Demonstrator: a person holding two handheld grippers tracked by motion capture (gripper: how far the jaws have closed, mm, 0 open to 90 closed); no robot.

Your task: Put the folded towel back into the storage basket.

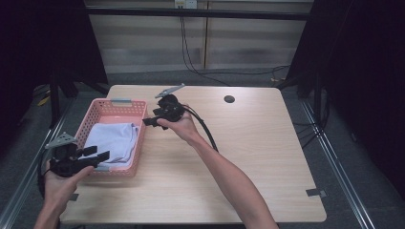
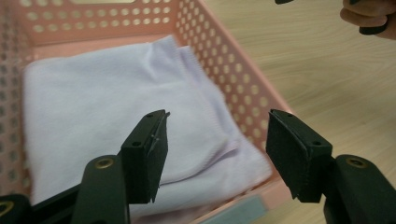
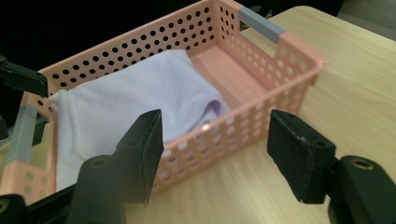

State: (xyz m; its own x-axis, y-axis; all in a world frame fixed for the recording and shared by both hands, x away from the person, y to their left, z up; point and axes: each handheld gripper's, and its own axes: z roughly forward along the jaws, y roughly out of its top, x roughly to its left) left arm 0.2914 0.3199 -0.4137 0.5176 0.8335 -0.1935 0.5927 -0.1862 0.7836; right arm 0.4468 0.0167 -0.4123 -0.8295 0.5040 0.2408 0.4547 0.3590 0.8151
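High view: both grippers' jaws wide, empty, beside basket [image 1: 98, 109].

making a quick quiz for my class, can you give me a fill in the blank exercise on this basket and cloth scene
1. The folded white cloth lies inside the ____ basket.
2. The basket stands on a ____ table.
3. The jaws of the left gripper stand ____, with nothing between them.
4. The right gripper is held over the table just beside the basket's ____ wall, as the high view shows it.

Missing words: pink; wooden; open; right
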